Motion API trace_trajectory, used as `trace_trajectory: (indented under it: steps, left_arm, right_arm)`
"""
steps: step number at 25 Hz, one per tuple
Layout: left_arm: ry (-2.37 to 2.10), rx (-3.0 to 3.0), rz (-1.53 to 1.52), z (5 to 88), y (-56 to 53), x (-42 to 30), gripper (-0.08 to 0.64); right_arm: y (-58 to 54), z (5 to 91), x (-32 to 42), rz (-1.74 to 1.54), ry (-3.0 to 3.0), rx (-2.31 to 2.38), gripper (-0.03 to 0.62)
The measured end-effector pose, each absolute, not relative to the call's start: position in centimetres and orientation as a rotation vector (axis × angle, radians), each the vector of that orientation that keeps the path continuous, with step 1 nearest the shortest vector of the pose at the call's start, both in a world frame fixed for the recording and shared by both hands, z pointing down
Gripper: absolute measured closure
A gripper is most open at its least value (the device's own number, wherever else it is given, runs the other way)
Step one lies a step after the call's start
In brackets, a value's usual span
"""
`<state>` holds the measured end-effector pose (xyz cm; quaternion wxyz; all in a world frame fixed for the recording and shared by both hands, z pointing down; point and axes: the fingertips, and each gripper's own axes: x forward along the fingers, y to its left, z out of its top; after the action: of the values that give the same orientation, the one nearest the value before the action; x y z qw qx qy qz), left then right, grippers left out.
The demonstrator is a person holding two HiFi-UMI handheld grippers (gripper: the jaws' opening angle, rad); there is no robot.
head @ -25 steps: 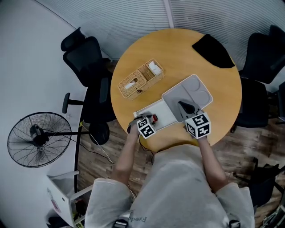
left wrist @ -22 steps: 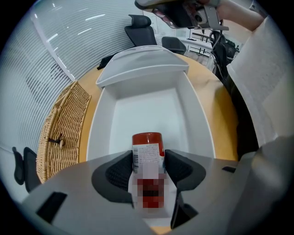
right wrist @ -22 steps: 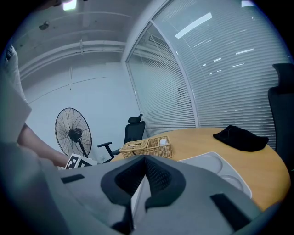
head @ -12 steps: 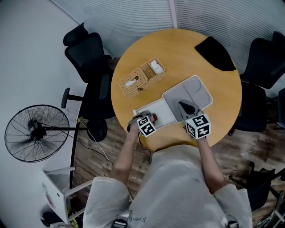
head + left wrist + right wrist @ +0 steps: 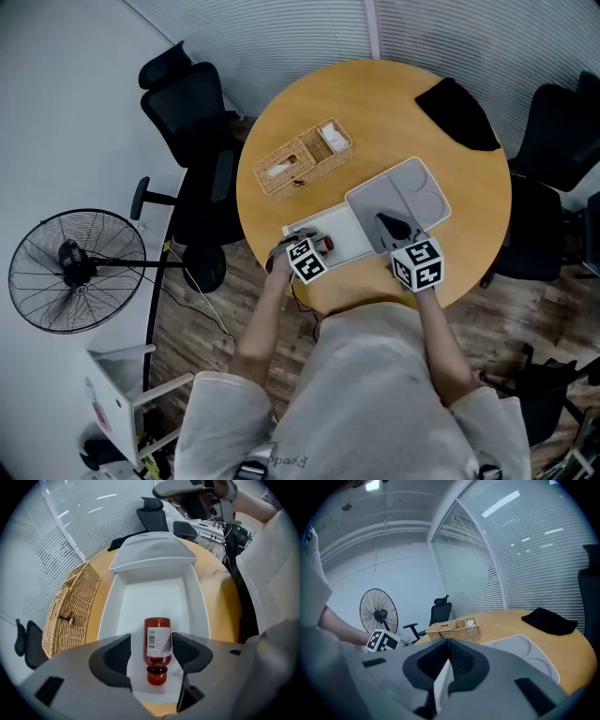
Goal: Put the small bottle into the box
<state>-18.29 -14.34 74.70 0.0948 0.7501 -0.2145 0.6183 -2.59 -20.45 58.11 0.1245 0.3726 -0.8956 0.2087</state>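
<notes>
The small bottle lies on its side on the floor of the box, at the near end, cap toward us. The left gripper straddles it, jaws opening, with both pads clear of its sides.

We judge the main risk to be the withdrawal. A pad that brushes the round body could roll the bottle or drag it up against the near wall. The other risk is on the right, where the right gripper is pressed together on the thin rim of the lid. If that pinch slips, the lid could drop and slide.

The bottle is a smooth red cylinder with a short neck, a red cap and a white barcode label. The box is white and looks like hard plastic, rectangular, with rounded corners and sloping walls. The lid is pale grey, moulded with shallow round recesses. To the left a coarse woven wicker basket sits on the round, smooth, wood-coloured table.
</notes>
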Motion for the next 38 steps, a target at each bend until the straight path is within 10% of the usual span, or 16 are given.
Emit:
trace_trajectory:
  steps: [17,38]
  left_arm:
    - [-0.879,2.296,1.615,69.5,-13.2,-18.5,0.27]
    - [-1.516,2.136,0.592,57.8,-9.5,-21.4,0.272]
  right_arm:
    - [-17.1,58.4,-4.9,0.609,-2.611,0.999,0.574]
    - [-11.3,57.8,-3.9,0.692,-2.542,1.229,0.574]
